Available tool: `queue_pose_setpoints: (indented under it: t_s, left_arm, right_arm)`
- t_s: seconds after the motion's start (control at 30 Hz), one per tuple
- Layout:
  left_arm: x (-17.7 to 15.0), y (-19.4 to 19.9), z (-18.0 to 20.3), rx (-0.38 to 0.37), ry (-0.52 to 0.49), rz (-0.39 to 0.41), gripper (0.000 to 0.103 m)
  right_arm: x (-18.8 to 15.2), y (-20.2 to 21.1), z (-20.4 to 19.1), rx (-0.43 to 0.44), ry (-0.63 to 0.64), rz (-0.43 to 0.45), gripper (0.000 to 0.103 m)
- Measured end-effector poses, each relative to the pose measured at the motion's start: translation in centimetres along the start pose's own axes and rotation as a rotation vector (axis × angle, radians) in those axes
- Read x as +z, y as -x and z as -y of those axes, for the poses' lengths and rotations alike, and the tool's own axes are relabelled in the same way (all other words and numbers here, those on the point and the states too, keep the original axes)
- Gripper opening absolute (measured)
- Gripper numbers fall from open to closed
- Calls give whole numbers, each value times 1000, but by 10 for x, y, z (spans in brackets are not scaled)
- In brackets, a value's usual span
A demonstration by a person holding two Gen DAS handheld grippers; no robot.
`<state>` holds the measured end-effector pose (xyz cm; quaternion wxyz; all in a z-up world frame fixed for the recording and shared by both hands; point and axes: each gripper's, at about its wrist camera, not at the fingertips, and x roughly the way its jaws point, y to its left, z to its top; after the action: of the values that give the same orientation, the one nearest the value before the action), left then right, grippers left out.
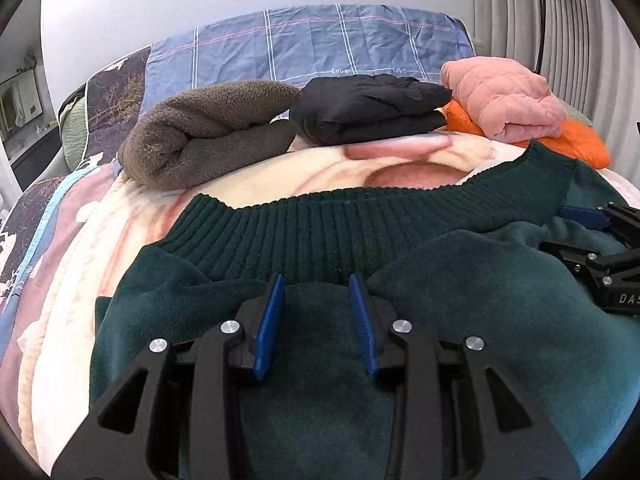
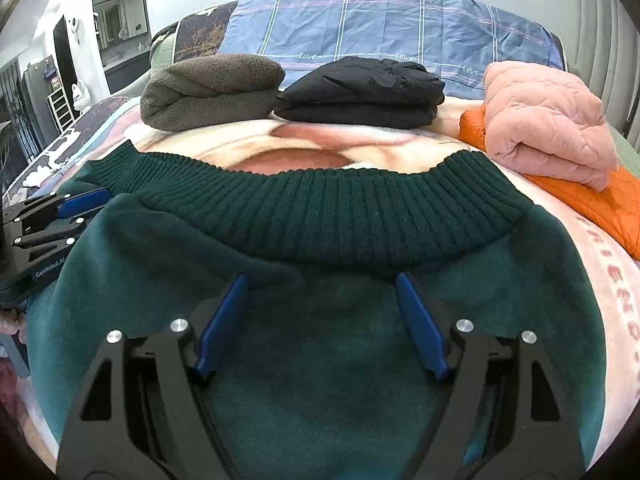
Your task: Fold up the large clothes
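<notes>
Dark green fleece garment (image 1: 460,280) with a wide ribbed knit band (image 1: 320,224) lies spread on a cream-and-pink printed blanket (image 1: 80,264) over the bed, ribbed band toward the far side.

Left gripper (image 1: 318,284), black frame with blue pads, hangs over the fleece just short of the ribbed band; jaws parted a little, nothing pinched between them. Right gripper (image 2: 322,282) sits over the same fleece beside it; jaws spread wide, only cloth surface below, none gripped. Each gripper shows at the edge of the other's view.

Beyond the band, in a row: folded brown fleece bundle (image 1: 208,128), folded black garment (image 1: 368,108), folded pink quilted garment (image 1: 504,100) lying on an orange quilted one (image 1: 580,144). Behind them, blue checked bedding (image 1: 312,44).
</notes>
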<state>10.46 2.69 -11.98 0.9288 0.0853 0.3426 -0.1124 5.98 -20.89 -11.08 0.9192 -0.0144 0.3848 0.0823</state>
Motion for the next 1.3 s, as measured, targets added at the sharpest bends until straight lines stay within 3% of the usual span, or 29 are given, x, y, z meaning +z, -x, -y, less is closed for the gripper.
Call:
queue_pose_setpoints:
  t_s: [0.33,0.43,0.6,0.73,0.83,0.9,0.97,1.03,1.07,1.1,1.13,1.2,1.3]
  left_arm:
    - [-1,0,1,-3,5,40,37]
    - [-1,1,-7,-44,37,55,38]
    - [-2,-1,6,37,-16,67,40]
    - [4,1,2,-1,-1,49,36]
    - [15,21,-4,-78,45,60,30]
    - [23,38,-6,-130,73,107,29]
    - [30,45,-6,-124,83,126,29]
    - [30,30,-6,-98,93,59,31]
    - [22,6,-7,-77,90,-36,36]
    - [9,-9,-8,-79,67,-42,37]
    - [1,-11,-9,-76,57,3,37]
    - [0,-7,-15,-98,99,3,36]
    - [0,-8,-13,-84,82,0,36]
  right_arm:
    - [0,0,8,3,-3,16,78]
    - [-1,2,8,2,-4,24,78]
    - [-3,3,7,-4,-5,34,78]
    - [-2,5,7,-2,-9,31,77]
    - [2,34,17,13,-84,49,74]
    - [5,71,38,52,-183,139,74]
    - [5,94,58,48,-237,200,73]
    - [1,94,77,-6,-279,167,73]
    - [-5,80,87,-41,-302,102,73]
    - [-12,63,95,-61,-319,29,73]
    - [-29,36,106,-10,-344,-40,74]
    - [-43,32,112,37,-357,14,75]
    - [-34,40,96,-52,-298,3,75]
